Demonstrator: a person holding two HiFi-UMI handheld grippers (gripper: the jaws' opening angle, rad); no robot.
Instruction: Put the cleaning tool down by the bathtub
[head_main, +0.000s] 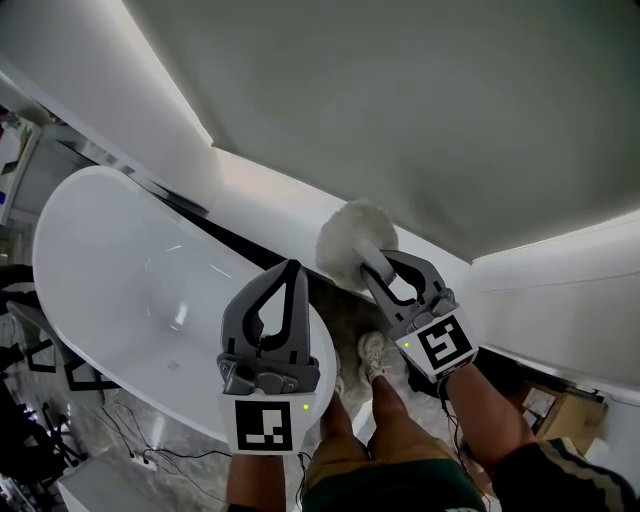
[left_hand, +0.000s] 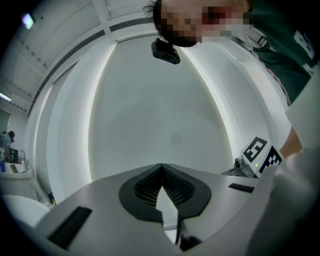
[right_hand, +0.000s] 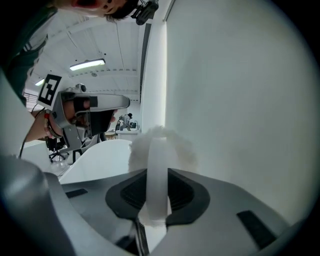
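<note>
Cleaning tool (head_main: 355, 243), a fluffy white pad w/ a flat white handle (right_hand: 158, 167), isn't down yet. It's held up in the air off the right end of the bathtub (head_main: 105, 262), over the strip of floor (head_main: 345, 318) btwn bathtub and wall (head_main: 420, 110). The pad end points toward the foot of the wall. Can't tell if the pad brushes the wall.

Step in hand, as I read it: carrying the tool to the drop spot. Release not begun.

Next move prob. calls for:
- Bring the pad down onto the floor just beside the bathtub.
- Stay clear of the person's shoe (head_main: 372, 352) below.
- Let the tool take its own weight first, then open up and back off straight along the handle, w/o dragging it.

Risk: the pad is soft and looks light, so it may tip or roll if let go before it's settled.

Right gripper (head_main: 380, 268): jaws only partly apart, approx as wide as the handle is thick. Pads pinch the handle from both sides, w/ the pad sticking out just past the tips. Grip looks firm and the handle sits centred.

Left gripper (head_main: 293, 268): jaws pressed together at the tips, nothing btwn them. It holds nothing and touches nothing. It hangs over the bathtub's near rim, beside the right gripper but apart from the tool. No part in this step, I'd judge.
</note>
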